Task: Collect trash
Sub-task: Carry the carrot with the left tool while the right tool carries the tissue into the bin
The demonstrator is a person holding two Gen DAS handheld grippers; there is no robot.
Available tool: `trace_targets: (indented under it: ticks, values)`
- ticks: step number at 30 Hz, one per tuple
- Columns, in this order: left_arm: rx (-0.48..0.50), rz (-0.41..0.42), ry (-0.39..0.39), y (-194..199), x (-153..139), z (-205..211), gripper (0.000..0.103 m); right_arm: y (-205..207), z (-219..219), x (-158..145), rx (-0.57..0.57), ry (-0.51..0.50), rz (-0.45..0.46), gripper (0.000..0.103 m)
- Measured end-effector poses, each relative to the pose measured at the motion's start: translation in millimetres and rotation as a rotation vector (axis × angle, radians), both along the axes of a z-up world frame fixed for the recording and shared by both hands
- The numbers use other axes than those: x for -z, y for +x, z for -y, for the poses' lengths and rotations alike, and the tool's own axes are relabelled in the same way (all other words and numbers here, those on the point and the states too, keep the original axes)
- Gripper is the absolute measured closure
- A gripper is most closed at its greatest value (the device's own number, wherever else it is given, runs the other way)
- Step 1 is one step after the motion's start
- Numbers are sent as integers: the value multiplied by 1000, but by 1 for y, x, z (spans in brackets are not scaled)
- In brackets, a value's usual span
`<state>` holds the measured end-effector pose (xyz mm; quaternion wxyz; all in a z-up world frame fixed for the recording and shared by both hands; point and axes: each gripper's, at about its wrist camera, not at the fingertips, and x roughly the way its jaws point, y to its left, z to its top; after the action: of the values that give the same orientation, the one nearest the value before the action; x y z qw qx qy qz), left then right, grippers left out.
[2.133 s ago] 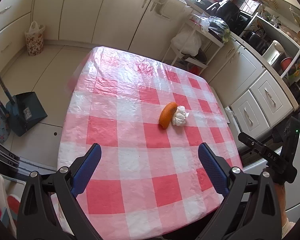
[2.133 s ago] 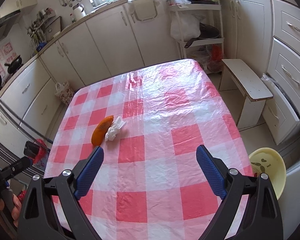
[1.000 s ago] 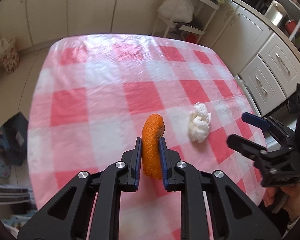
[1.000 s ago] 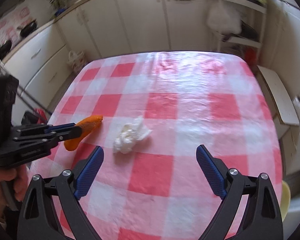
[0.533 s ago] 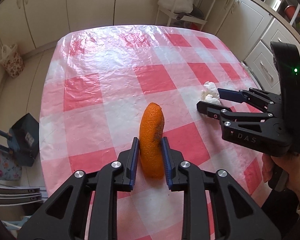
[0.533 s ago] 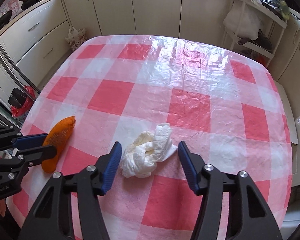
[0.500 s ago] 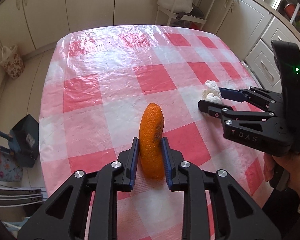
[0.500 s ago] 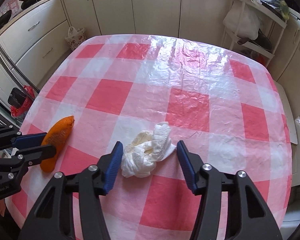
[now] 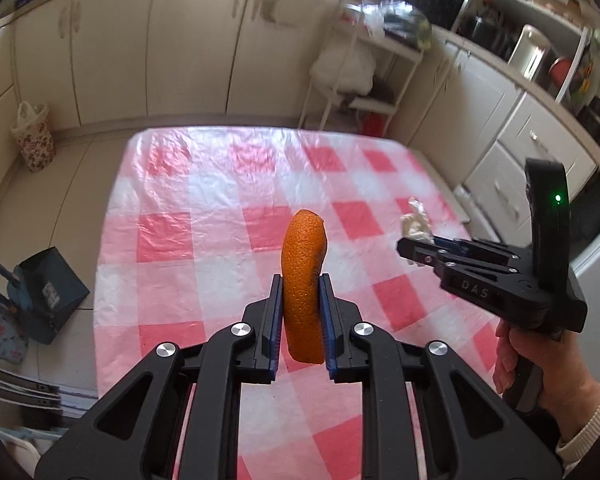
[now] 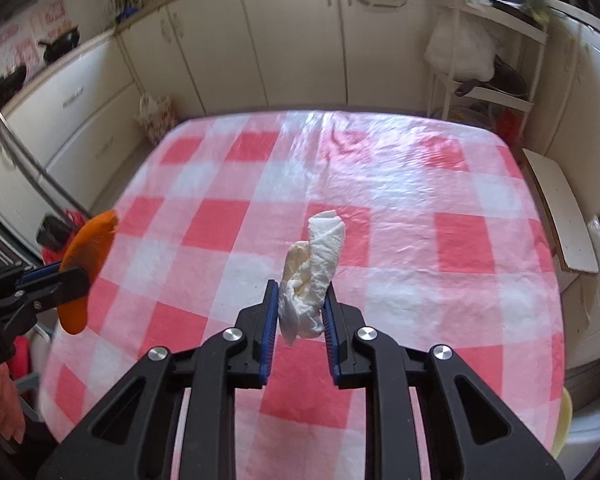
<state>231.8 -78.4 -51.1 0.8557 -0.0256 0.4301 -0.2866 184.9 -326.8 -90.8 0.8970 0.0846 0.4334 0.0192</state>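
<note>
An orange peel [image 9: 303, 264] stands upright between the blue pads of my left gripper [image 9: 300, 285], whose jaws are closing on it; it hangs above the red-and-white checked table [image 9: 204, 200]. My right gripper [image 10: 302, 286] is closing too, and its pads squeeze a crumpled white tissue [image 10: 320, 252] lifted off the cloth. In the left wrist view the right gripper [image 9: 412, 246] is at the right with the tissue [image 9: 416, 224] at its tip. The right wrist view has the left gripper [image 10: 72, 276] and the peel [image 10: 90, 248] at the left edge.
A dark dustpan [image 9: 48, 292] and a floral bag [image 9: 34, 136] sit on the floor left of the table. Beyond its far right corner stands a metal rack [image 9: 380, 48]. A low white bench [image 10: 560, 216] and a yellow bowl [image 10: 560, 428] lie to the right.
My right gripper closed from wide open onto the tissue and picked it up off the table. My left gripper rose with the peel, away from the cloth.
</note>
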Motion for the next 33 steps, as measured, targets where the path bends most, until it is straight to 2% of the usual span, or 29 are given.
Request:
trace_targets:
  ticks: [5, 12, 22, 29, 33]
  values:
    - [-47, 33, -70, -30, -17, -21, 87, -36, 22, -25, 64, 31, 106, 81]
    - [-70, 34, -95, -68, -13, -42, 87, -75, 33, -37, 107, 75, 158, 80]
    - [-63, 18, -74, -75, -6, -40, 87, -81, 33, -35, 120, 90, 151, 76]
    - [-43, 23, -94, -73, -7, -37, 87, -80, 26, -35, 95, 50, 145, 76]
    - [-30, 32, -124, -75, -10, -36, 87, -83, 29, -37, 88, 69, 159, 76]
